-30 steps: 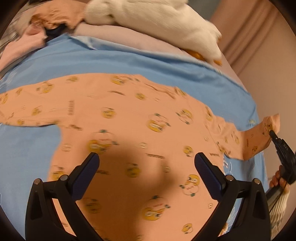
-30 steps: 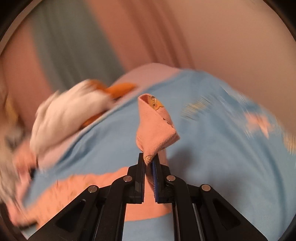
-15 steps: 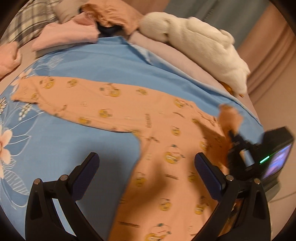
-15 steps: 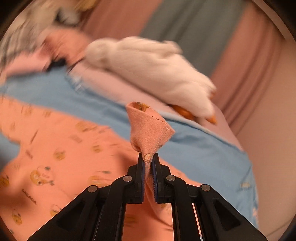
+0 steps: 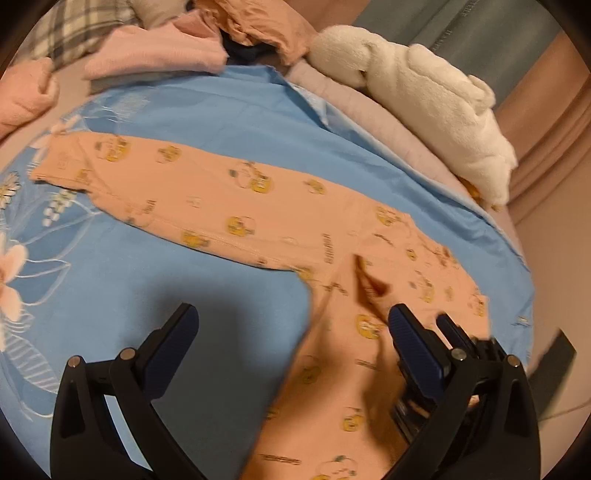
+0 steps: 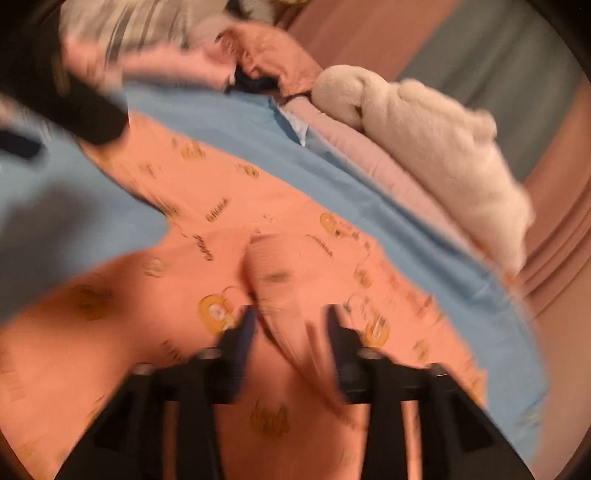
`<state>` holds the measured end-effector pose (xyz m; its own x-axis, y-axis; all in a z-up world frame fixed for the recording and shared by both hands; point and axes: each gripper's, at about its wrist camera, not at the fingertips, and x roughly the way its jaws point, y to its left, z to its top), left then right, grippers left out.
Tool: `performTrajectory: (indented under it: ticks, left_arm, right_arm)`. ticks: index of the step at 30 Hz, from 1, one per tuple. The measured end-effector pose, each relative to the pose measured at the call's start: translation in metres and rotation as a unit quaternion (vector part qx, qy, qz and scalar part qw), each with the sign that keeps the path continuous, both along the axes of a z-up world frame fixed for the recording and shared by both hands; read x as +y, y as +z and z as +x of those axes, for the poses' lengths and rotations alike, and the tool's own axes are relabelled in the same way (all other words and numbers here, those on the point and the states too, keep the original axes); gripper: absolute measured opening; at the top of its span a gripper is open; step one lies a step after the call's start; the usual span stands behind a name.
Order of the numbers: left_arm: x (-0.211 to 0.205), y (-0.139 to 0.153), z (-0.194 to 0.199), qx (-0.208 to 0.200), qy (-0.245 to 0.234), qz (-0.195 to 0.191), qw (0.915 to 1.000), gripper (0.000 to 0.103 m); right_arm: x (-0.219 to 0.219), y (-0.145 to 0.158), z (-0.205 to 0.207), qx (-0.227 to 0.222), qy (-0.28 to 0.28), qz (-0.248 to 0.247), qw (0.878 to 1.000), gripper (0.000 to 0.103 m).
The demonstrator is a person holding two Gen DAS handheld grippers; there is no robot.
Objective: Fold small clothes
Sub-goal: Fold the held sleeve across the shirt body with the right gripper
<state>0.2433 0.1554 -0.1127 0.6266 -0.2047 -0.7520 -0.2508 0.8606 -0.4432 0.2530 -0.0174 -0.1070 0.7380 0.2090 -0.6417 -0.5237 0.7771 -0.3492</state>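
**Sleeve laid across the chest, both tongs standing apart**

Here's the peach long-sleeved baby top with yellow cartoon prints (image 5: 236, 206), spread flat on the light blue floral bedsheet (image 5: 122, 273). One sleeve runs out straight to the left; the other sleeve (image 6: 280, 280) is folded in over the body of the top. The right gripper (image 6: 290, 325) sits right over that folded sleeve, and its jaws have just been opening: the cloth lies between the fingers, the pads no longer pinching it. The left gripper (image 5: 291, 332) is wide open with nothing in it, one finger over bare sheet, the other over the lower part of the top.

Around the work: a fluffy cream plush toy (image 5: 424, 107) lies along the far edge of the bed on a pale pink quilt (image 5: 373, 122). A heap of folded pink clothes (image 5: 147, 55) and a grey plaid cloth (image 5: 81, 26) crowd the far left corner, with a rust-orange garment (image 5: 266, 29) beside them. Pink curtains (image 6: 557, 236) hang at the right.

Trouble spots: the right wrist view is heavily smeared, so prints and finger edges blur. In the left wrist view the right gripper hides behind the left one's right finger. A dark blurred shape, upper left of the right view, covers the end of the straight sleeve; I cannot tell what it is. The top's hem is cut off below.
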Motion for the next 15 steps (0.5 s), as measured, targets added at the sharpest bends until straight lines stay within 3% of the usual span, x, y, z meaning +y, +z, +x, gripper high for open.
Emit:
performTrajectory:
  ticks: [2, 4, 8, 10, 12, 14, 15]
  left_arm:
    - [-0.009, 0.0, 0.004, -0.008, -0.024, -0.034, 0.9991, 0.102]
    - [-0.02, -0.002, 0.009, -0.013, -0.048, -0.065, 0.9966, 0.102]
    - [-0.049, -0.019, 0.034, 0.001, -0.084, -0.132, 0.9876, 0.099]
    - [-0.061, -0.033, 0.048, 0.019, -0.086, -0.152, 0.9845, 0.088]
    - [-0.069, -0.045, 0.06, 0.035, -0.083, -0.16, 0.9829, 0.084]
    - [-0.075, -0.055, 0.073, 0.038, -0.064, -0.154, 0.9852, 0.07]
    - [-0.076, -0.057, 0.078, 0.029, -0.054, -0.149, 0.9869, 0.053]
  right_arm:
    - [-0.029, 0.017, -0.014, 0.026, 0.012, 0.068, 0.997, 0.057]
    - [-0.057, 0.023, -0.03, 0.04, 0.006, 0.114, 0.993, 0.057]
    - [-0.122, 0.021, -0.041, 0.087, -0.063, 0.208, 0.972, 0.06]
    - [-0.144, 0.017, -0.045, 0.098, -0.09, 0.24, 0.962, 0.06]
    - [-0.157, 0.013, -0.051, 0.093, -0.116, 0.249, 0.957, 0.06]
    - [-0.166, 0.011, -0.056, 0.089, -0.133, 0.26, 0.952, 0.06]
    - [-0.171, 0.01, -0.058, 0.087, -0.142, 0.268, 0.949, 0.06]
